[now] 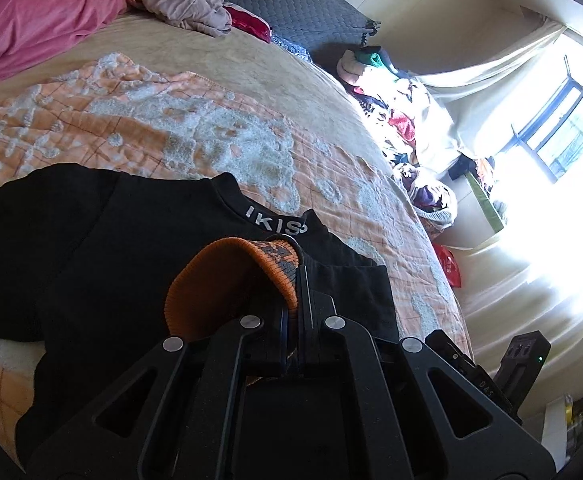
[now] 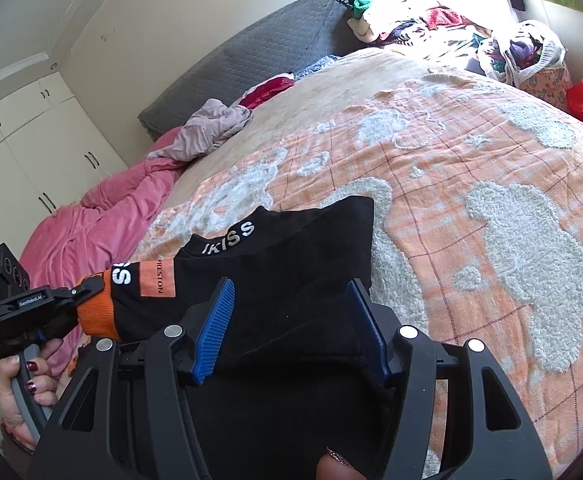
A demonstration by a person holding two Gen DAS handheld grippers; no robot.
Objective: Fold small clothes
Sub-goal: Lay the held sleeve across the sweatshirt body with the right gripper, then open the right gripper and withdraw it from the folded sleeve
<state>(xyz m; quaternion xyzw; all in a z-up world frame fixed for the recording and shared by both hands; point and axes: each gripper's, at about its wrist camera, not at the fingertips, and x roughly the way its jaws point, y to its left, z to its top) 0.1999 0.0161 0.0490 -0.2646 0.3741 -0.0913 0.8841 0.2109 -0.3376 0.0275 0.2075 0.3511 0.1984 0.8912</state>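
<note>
Sleeve fold under way: left gripper (image 2: 87,286) clamped on orange cuff (image 1: 227,280), lifted over black top (image 2: 291,280); right gripper (image 2: 291,320) spread, gripping nothing; next, lay sleeve across body

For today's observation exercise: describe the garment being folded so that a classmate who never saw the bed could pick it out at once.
Start at the orange-and-white blanket covering the bed. On its near end lies a black top, one sleeve lifted by the left tool clamped on its orange cuff. White "IKISS" lettering on the collar sets it apart from the pink quilt and the beige garment near the headboard.
</note>
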